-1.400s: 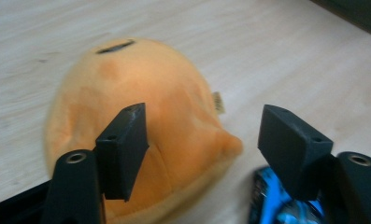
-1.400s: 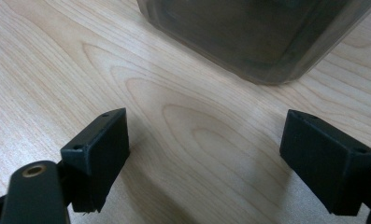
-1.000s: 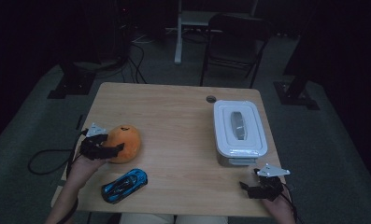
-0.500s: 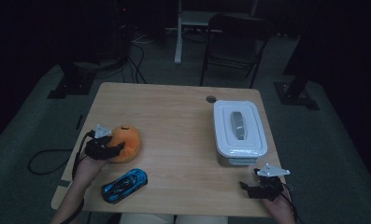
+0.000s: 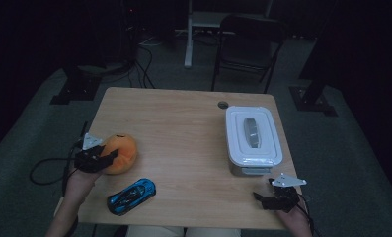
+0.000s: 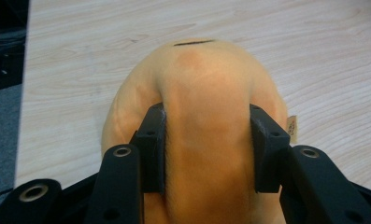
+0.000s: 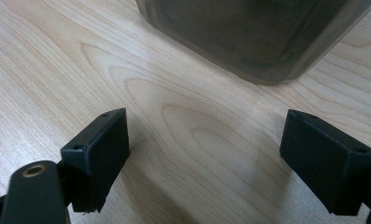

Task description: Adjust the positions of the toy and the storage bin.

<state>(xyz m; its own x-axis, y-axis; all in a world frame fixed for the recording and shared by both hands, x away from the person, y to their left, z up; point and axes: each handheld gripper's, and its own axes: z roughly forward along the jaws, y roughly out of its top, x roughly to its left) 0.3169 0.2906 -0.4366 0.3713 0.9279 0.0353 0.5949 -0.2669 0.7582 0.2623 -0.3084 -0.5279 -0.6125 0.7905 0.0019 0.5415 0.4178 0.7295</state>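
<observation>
An orange plush toy [image 5: 120, 152] sits at the table's left side. My left gripper [image 5: 104, 159] is shut on it; its jaws have just been closing, and in the left gripper view both pads [image 6: 156, 140] press into the soft orange plush toy [image 6: 206, 121] and pinch a ridge of it. My right gripper [image 5: 265, 198] rests near the front right edge, open with nothing between its fingers [image 7: 99, 149]. A grey-white lidded box [image 5: 253, 139] stands just beyond it, and a corner of the box [image 7: 248, 32] appears in the right gripper view.
A blue toy car [image 5: 132, 195] lies near the front edge, right of my left forearm. The wooden table [image 5: 178, 123] has a cable hole [image 5: 223, 105] at the back. A dark chair [image 5: 248, 39] stands behind the table; cables trail on the floor at the left.
My left gripper closed onto the orange plush toy, which shifted slightly to the right and toward the table's middle. The right gripper, box and car stayed where they were.
</observation>
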